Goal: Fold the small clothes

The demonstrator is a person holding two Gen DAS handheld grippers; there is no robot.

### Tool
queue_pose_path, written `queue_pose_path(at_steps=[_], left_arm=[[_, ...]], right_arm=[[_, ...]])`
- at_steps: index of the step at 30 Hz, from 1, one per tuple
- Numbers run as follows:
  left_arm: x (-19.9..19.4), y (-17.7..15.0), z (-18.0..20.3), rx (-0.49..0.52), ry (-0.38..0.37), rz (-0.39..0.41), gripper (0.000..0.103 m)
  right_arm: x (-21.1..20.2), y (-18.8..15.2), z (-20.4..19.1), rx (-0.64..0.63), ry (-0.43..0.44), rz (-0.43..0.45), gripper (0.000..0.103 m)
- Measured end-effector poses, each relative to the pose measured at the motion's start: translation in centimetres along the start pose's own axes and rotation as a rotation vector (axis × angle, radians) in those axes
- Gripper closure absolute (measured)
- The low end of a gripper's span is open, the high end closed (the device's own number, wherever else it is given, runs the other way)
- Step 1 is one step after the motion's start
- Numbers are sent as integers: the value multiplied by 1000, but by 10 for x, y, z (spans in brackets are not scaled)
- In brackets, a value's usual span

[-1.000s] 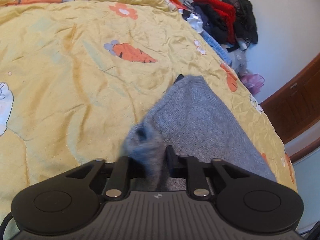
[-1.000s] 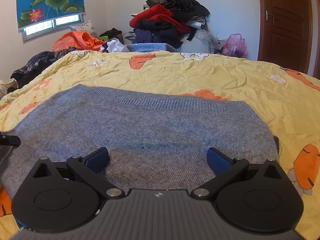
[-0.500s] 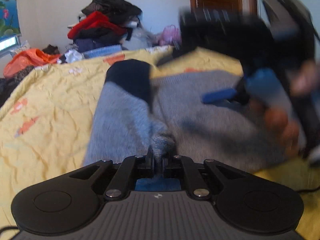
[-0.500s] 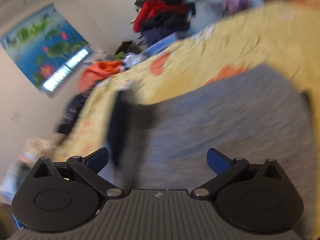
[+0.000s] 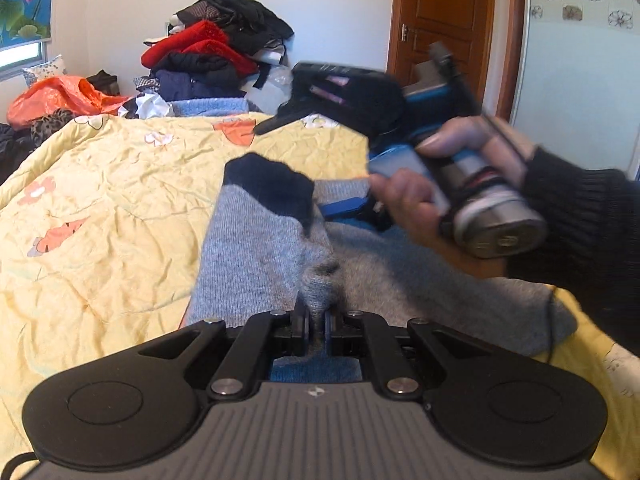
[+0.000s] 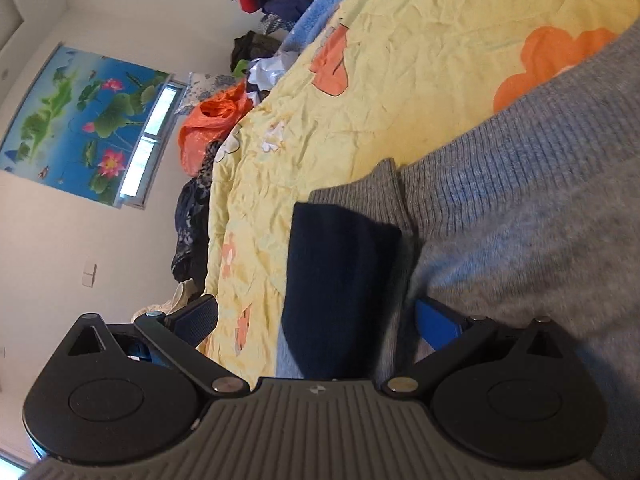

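Observation:
A grey knit sweater (image 5: pixel 400 272) lies on the yellow quilt (image 5: pixel 112 208). Its sleeve (image 5: pixel 256 232), with a dark navy cuff (image 5: pixel 272 188), is folded over the body. My left gripper (image 5: pixel 316 320) is shut on a bunch of the grey knit near the sleeve's base. My right gripper (image 6: pixel 316 320) is open and rolled onto its side, with the navy cuff (image 6: pixel 340 288) between its fingers and the sweater body (image 6: pixel 540 208) to the right. In the left wrist view the right gripper (image 5: pixel 348 208) is held in a hand just right of the cuff.
A pile of red, black and blue clothes (image 5: pixel 216 52) sits at the far edge of the bed. An orange bag (image 5: pixel 56 96) lies at the far left. A brown door (image 5: pixel 440 28) is behind. A lotus picture (image 6: pixel 84 120) hangs by the window.
My left gripper swung the sleeve over onto the sweater body and still holds it. My right gripper lifted, rolled sideways and came to the navy cuff, jaws open.

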State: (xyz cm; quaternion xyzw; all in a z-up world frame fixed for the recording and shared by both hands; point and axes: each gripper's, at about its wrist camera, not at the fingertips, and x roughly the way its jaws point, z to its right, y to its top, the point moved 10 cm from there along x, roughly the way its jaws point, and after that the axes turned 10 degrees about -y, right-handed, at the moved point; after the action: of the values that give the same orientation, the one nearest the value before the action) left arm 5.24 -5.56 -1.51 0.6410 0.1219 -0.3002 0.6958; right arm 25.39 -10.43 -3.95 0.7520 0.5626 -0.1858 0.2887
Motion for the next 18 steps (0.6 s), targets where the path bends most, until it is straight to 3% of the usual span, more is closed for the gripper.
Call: queue_pose_path(at_steps=[1,3,4,9,13,18], left_arm=[[-1,0,2,4,-5,0,97],[-3,-2,7,21,-2,-4,97],[-2,-3,8,28,2,-8,97],[1,2,24,53,-26,-15,97],[3,15,63,113,-106,5,97],[19,15,118,170,-226,-9,97]], right_arm=[[2,2,-1,-18,-19,2,7],[10,-1,-3,-96,-77,-9,51],[15,-5,-1,-128,-107,-33,82],[-6,-1,-1,-215,-111,32,87],[-64,21,1,-267,-67,87,88],[-131,47,36,-295,-122,148,88]])
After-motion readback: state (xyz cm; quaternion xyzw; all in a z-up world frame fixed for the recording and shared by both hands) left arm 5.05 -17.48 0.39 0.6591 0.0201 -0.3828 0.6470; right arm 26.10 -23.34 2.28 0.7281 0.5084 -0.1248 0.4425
